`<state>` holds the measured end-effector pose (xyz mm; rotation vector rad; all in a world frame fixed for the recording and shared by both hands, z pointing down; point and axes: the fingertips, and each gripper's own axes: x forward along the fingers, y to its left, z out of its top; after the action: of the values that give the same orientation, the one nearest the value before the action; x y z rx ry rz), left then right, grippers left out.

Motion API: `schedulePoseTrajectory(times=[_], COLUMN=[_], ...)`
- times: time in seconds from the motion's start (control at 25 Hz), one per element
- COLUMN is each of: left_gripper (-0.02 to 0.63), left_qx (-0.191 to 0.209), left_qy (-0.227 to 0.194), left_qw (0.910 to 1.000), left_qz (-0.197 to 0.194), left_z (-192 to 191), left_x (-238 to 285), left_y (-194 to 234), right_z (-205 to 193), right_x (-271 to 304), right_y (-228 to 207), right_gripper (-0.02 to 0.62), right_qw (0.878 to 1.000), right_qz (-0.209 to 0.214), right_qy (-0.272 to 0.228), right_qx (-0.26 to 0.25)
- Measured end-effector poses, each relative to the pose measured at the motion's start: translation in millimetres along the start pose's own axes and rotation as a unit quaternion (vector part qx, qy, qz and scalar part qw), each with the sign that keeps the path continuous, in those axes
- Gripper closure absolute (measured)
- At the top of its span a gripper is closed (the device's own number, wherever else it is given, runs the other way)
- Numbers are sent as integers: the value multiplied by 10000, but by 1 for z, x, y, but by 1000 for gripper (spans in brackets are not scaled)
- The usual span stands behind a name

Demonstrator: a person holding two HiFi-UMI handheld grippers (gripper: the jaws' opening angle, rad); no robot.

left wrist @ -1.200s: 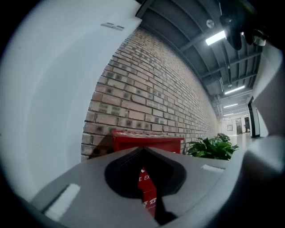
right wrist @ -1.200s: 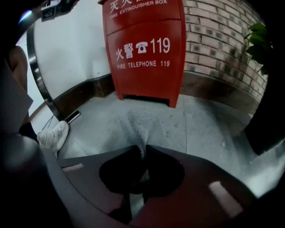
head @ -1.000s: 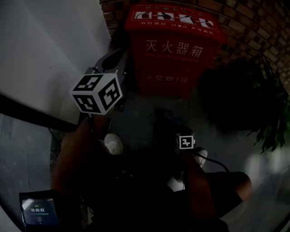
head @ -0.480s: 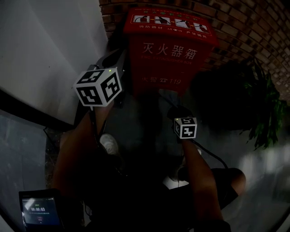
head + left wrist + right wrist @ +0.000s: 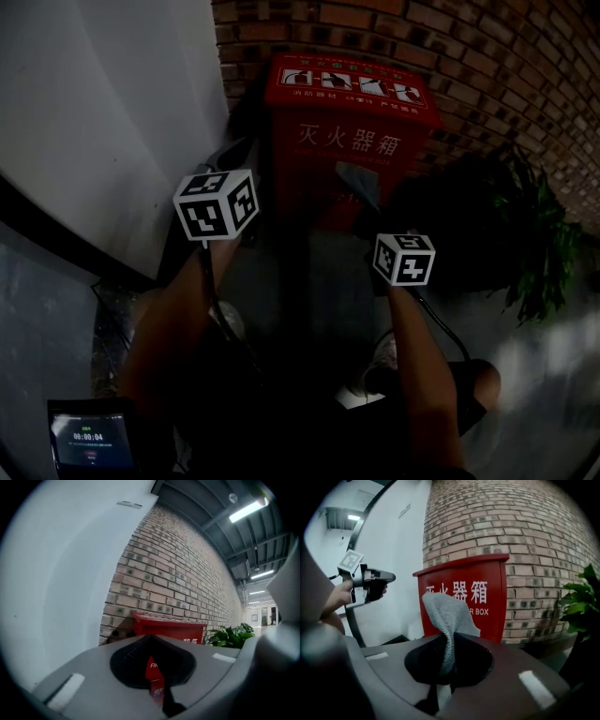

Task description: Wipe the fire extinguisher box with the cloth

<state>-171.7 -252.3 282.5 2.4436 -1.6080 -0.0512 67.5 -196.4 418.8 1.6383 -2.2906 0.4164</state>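
The red fire extinguisher box (image 5: 352,131) stands against the brick wall, with white characters on its front (image 5: 464,595). My right gripper (image 5: 373,214) is shut on a grey mesh cloth (image 5: 447,616), which sticks up out of the jaws. In the head view the cloth (image 5: 360,182) hangs in front of the box's face; whether it touches the box I cannot tell. My left gripper (image 5: 236,159) is held level to the left of the box, apart from it. Its jaws (image 5: 151,639) are closed with nothing between them, and the box (image 5: 168,630) shows beyond them.
A curved brick wall (image 5: 487,66) runs behind the box. A white wall (image 5: 103,112) stands to the left. A green potted plant (image 5: 544,253) is on the right, close to the box. A phone with a timer (image 5: 89,441) shows at the bottom left.
My right gripper has risen from near the floor with the cloth, up to the box's front. The left gripper has hardly moved.
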Motion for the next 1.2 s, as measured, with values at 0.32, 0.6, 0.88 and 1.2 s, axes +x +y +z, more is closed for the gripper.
schedulePoseTrajectory(times=[0.32,0.6,0.88,1.2], left_gripper=[607,607,607,607], left_qx=[-195,-423,-537,-758], left_qy=[-50,-186,-363,-485], left_qw=[9996,9982,9973,9958], left_qz=[-174,-389,-337,-170], left_z=[3,10,23,29], left_x=[-3,-8,-13,-9], left_y=[-2,-1,3,35], right_z=[92,157,220,268], right_x=[-16,-13,1,78], right_y=[14,17,38,68], right_gripper=[560,557,552,546], right_qw=[9979,9955,9901,9822], right_qz=[-34,11,118,174], right_qy=[-518,-779,-924,146], right_qx=[-393,-547,-1052,-1864])
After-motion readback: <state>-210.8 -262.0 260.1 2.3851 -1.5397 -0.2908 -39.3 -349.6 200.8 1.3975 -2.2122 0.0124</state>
